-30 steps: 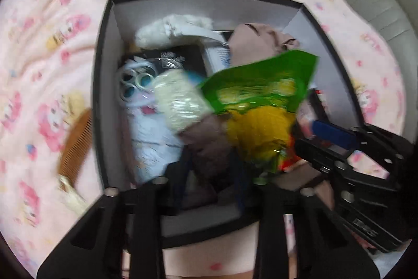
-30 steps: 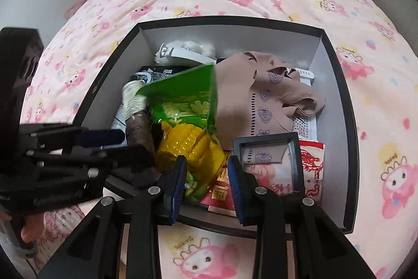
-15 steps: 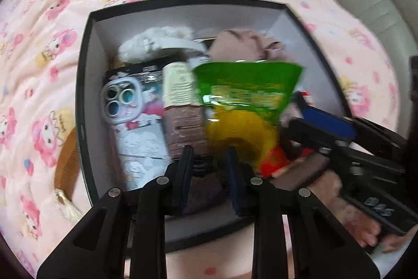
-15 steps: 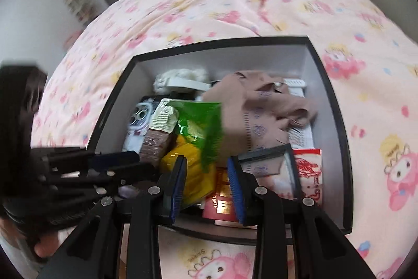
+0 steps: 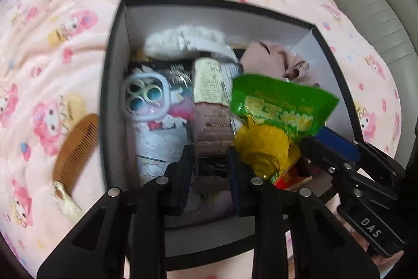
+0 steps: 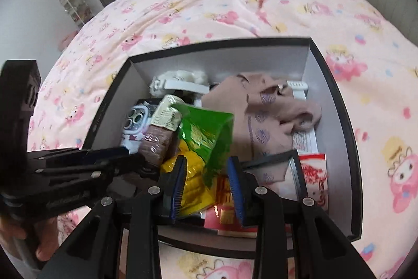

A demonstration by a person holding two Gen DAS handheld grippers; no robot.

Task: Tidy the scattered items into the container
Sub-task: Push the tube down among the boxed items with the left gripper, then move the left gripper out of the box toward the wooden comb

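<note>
snack bag (image 6: 206, 137) | in box (image 6: 337, 106) | between right tongs (image 6: 209, 187)

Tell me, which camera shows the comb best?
The left wrist view. The comb lies there in plain sight on the pink bedcover, just outside the box's left wall. The right wrist view shows none of it; the other tool fills that side.

Left wrist cam: close above box (image 5: 115, 85), steep down-tilt, from near-left edge — right gripper (image 5: 311, 145) enters at lower right. Right wrist cam: same box (image 6: 337, 106) from near-right, close (bed (image 6: 209, 4) and room beyond visible). Shared: box interior, green packet (image 5: 282, 106) (image 6: 209, 132).
</note>
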